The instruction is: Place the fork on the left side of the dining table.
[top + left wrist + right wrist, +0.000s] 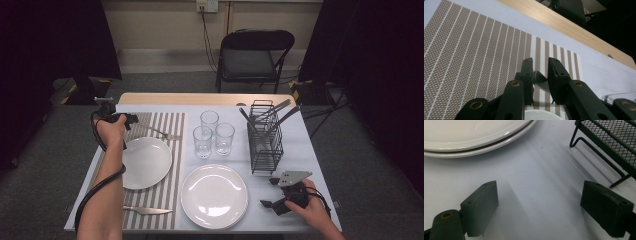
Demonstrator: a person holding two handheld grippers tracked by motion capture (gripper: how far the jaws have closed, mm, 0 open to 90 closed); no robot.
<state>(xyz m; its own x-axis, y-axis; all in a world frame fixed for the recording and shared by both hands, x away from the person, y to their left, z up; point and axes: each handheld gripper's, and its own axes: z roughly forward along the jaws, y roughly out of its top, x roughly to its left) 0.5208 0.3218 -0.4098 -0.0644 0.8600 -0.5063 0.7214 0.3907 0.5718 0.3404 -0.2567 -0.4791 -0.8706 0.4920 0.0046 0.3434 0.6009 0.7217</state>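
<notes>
Steel fork (159, 132) held by handle in L gripper (540, 75) over striped mat (469, 60), above plate (146, 162) | R gripper (539, 207) jaws wide, idle nr rack (609, 142) | step: placing fork | next: prob lower flat, release.

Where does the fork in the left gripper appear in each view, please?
High view: the fork juts right from the left gripper, above the left plate.
Left gripper view: its grey handle sits gripped between the jaws, centre.
Right gripper view: faces the stacked plates and rack instead.
Shared landmark: the striped mat.
</notes>
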